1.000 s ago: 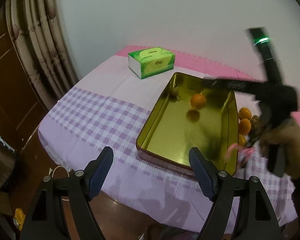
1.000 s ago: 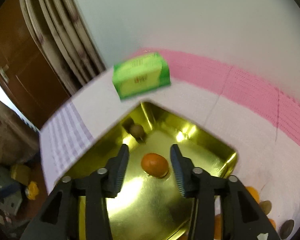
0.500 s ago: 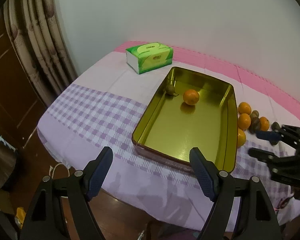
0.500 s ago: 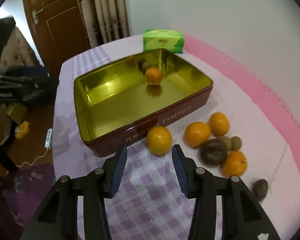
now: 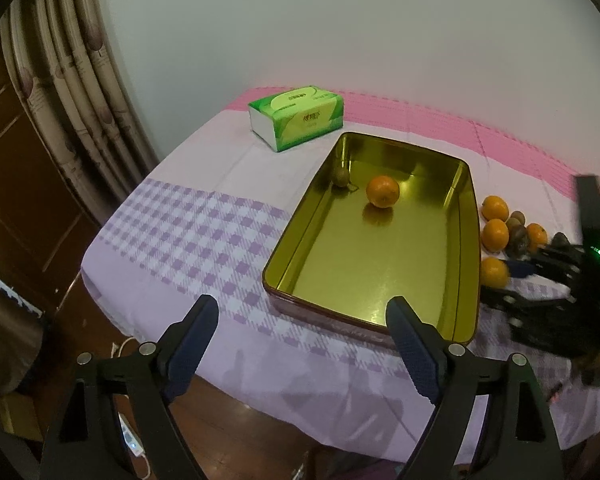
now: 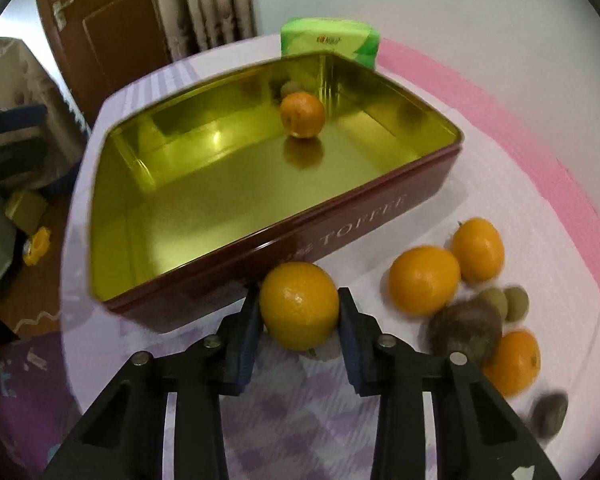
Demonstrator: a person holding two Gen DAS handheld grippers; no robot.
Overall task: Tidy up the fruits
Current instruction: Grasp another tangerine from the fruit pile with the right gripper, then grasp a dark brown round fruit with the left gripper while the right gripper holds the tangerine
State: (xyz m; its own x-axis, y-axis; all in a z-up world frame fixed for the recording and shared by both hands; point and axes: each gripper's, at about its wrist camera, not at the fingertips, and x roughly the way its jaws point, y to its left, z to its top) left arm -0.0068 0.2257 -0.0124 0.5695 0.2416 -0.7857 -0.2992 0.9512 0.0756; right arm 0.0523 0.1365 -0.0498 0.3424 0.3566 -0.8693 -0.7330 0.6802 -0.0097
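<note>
Blue pads of your right gripper [image 6: 299, 320] clamp the orange [image 6: 299, 305] across its middle, beside the tin [image 6: 340, 236]; it's round, firm, lightish, so squeeze gently. Your left gripper [image 5: 300, 344] is opening, empty.

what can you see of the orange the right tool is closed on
The orange is round, bright and glossy, with dimpled peel and no leaf visible. It sits on the checked tablecloth just outside the long maroon wall of the toffee tin, close to it; whether they touch is unclear. The right tool is shut on it, a blue pad pressing each side. It looks not yet lifted. The other loose oranges and kiwis lie apart from it.
</note>
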